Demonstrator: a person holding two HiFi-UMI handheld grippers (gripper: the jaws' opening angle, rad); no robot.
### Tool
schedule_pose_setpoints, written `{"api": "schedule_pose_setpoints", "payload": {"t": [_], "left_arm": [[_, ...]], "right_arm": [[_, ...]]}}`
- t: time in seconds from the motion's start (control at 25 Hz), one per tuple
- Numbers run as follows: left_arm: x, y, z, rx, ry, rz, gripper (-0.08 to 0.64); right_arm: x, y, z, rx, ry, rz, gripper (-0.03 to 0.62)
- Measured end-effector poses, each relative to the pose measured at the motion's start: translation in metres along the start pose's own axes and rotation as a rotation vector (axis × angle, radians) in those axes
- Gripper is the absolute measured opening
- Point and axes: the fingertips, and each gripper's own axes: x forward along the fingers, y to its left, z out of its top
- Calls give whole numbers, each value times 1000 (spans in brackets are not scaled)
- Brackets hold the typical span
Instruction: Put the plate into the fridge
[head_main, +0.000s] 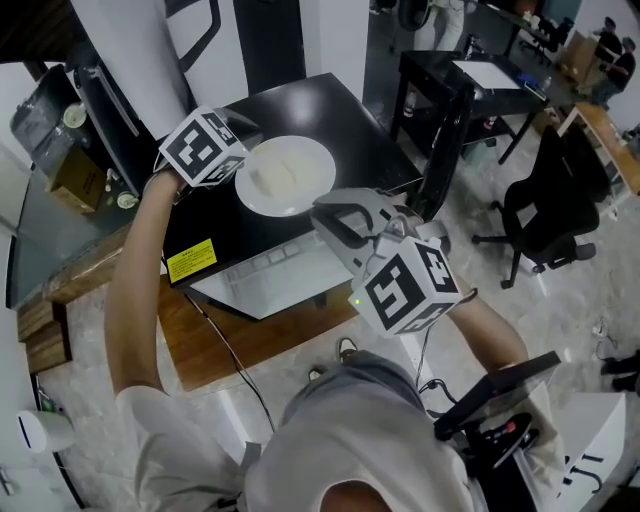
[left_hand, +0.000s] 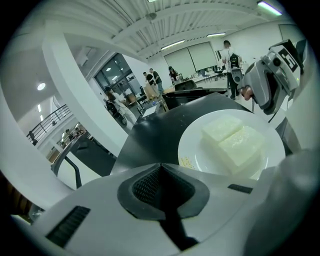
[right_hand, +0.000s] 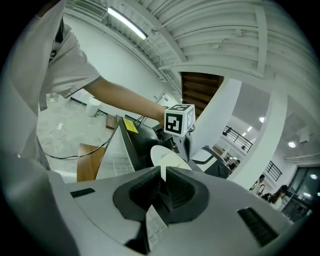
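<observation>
Clamping white plate (head_main: 316, 166) with 2 pale blocks (head_main: 275, 176): right gripper (right_hand: 162, 177) jaws; left gripper (left_hand: 161, 171) jaws closed.

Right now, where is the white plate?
In the head view, the plate is at top centre over the black surface; the right hand-held gripper grips its near rim, and the left hand-held gripper is beside its left rim.

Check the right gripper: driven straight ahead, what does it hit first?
The plate: its rim sits between the right gripper's jaws. Past the plate, the left gripper looks roughly in line; depth unclear.
</observation>
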Motion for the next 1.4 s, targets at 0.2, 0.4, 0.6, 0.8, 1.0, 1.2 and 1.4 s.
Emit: {"api": "schedule_pose_setpoints", "payload": {"t": [0.2, 0.4, 0.6, 0.8, 1.0, 1.2, 1.4], "left_arm": [[-2, -11, 8, 14, -20, -18, 20], [-4, -20, 13, 28, -32, -21, 20], [-4, -23, 12, 24, -41, -26, 20], [-8, -29, 12, 26, -49, -38, 20], [-9, -32, 13, 43, -43, -45, 20], [-15, -33, 18, 37, -59, -49, 20], [-13, -32, 19, 29, -69, -39, 20]], "right_arm": [[-4, 8, -6, -79, 42, -25, 21], [-7, 12, -11, -272, 109, -106, 25], [-9, 14, -18, -512, 211, -180, 26], [-6, 19, -24, -631, 275, -199, 27], [-2, 11, -25, -705, 301, -248, 28], [-2, 12, -20, -739, 255, -310, 26], [-1, 13, -20, -748, 221, -334, 25]]}}
